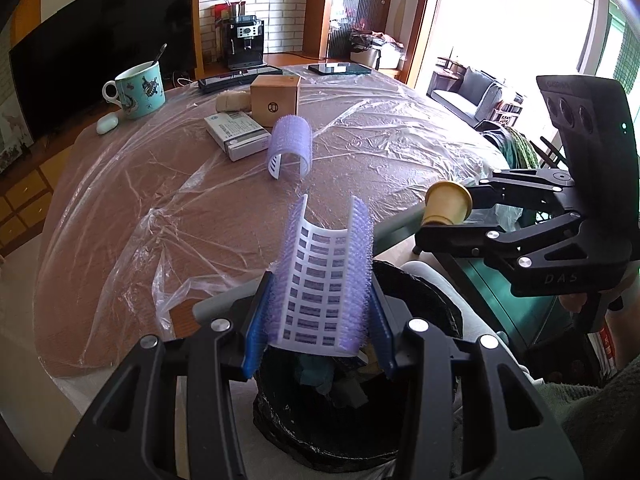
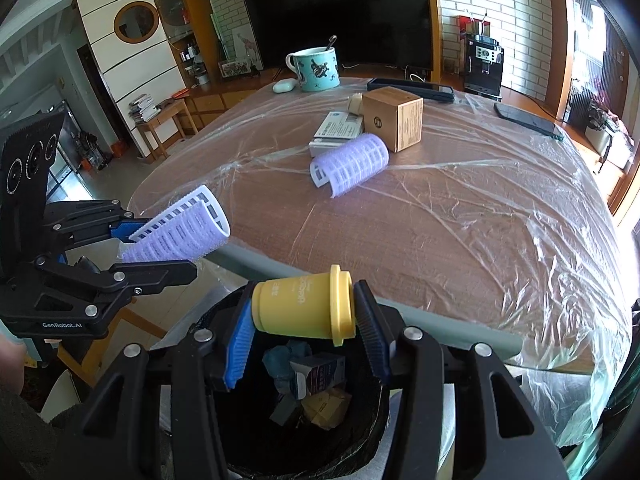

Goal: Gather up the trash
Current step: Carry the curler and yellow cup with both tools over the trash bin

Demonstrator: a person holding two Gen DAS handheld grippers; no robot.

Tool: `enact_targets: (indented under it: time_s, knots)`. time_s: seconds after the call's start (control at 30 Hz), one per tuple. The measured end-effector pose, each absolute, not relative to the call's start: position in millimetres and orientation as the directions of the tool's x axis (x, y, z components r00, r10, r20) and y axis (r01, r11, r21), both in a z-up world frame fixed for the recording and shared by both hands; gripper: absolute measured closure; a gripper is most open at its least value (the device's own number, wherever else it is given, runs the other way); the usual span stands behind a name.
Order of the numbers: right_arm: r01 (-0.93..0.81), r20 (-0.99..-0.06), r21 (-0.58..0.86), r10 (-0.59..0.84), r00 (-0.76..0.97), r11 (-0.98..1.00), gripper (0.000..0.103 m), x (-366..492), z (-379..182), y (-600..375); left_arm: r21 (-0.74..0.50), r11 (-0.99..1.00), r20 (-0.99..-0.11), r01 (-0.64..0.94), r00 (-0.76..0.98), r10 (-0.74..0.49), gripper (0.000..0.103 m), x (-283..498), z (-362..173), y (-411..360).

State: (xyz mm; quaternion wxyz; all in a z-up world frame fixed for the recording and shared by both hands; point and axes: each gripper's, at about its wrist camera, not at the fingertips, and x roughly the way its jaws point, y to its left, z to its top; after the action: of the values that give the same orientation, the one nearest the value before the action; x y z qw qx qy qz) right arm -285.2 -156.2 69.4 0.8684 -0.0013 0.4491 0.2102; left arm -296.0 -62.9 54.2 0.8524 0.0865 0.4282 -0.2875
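My left gripper point(image 1: 318, 320) is shut on a purple curved roller half point(image 1: 326, 280) and holds it above the black-lined trash bin point(image 1: 424, 292). It also shows in the right wrist view point(image 2: 180, 228). My right gripper point(image 2: 304, 332) is shut on a yellow cup point(image 2: 304, 306), lying sideways between the pads, above the bin point(image 2: 376, 420), which holds a small carton and crumpled pieces. The cup shows in the left wrist view point(image 1: 446, 202). A second purple roller half point(image 1: 288, 144) lies on the table point(image 2: 352, 164).
The plastic-covered table point(image 1: 160, 200) carries a white flat box point(image 1: 236, 136), a cardboard box point(image 1: 274, 100), a teal mug with a spoon point(image 1: 140, 90), a white earbud case point(image 1: 107, 124) and dark tablets point(image 1: 340, 68). A TV stands behind.
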Motion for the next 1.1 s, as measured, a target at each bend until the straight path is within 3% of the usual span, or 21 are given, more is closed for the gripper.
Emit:
enact_targets:
  time_s: [1.1]
  knots:
    - [-0.376, -0.852, 0.166, 0.324, 0.411, 0.912, 0.055, -305.1, 28.5, -149.6, -0.055, 0.799, -0.863, 0.598, 0.373, -0.339, 0.058, -313.8, 8.4, -71.5]
